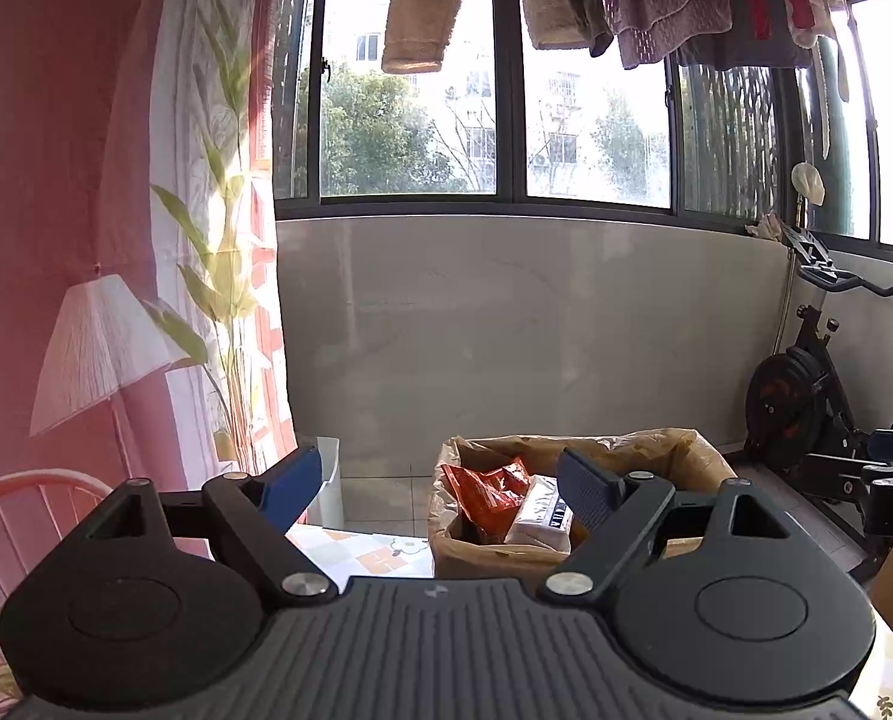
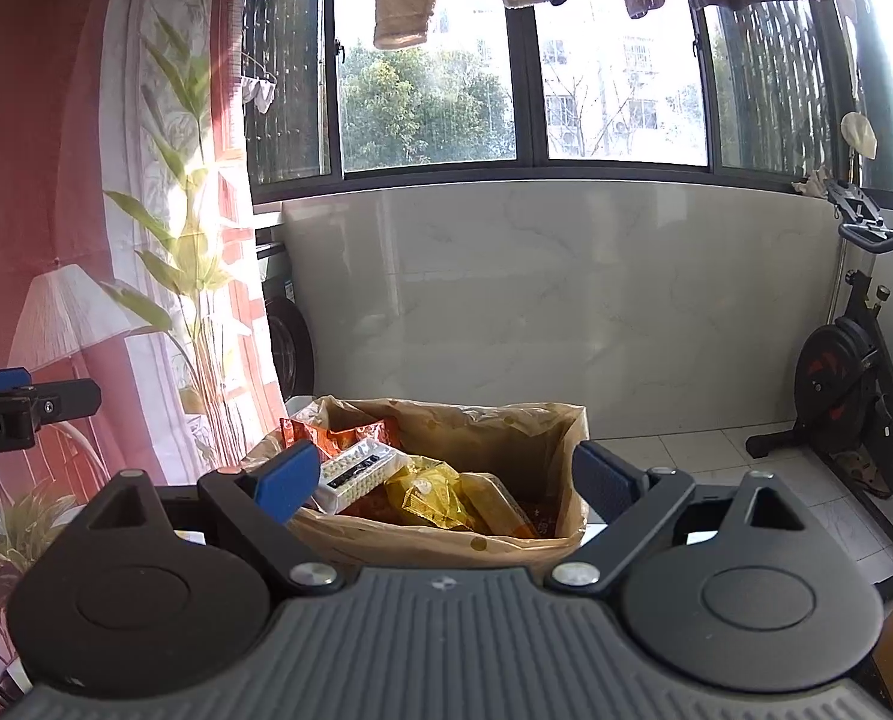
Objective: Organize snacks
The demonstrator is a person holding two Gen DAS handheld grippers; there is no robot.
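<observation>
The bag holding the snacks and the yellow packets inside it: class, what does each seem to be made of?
Bag: looks like thin tan plastic film or waxed paper, slightly see-through, crinkled, glossy where light hits. Yellow packets: probably shiny plastic wrap, judging by creases and bright highlights.

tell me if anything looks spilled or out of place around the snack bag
Nothing looks spilled. The snack packets sit jumbled inside the open brown bag, an orange packet poking above its rim. Both tools are open and empty.
</observation>
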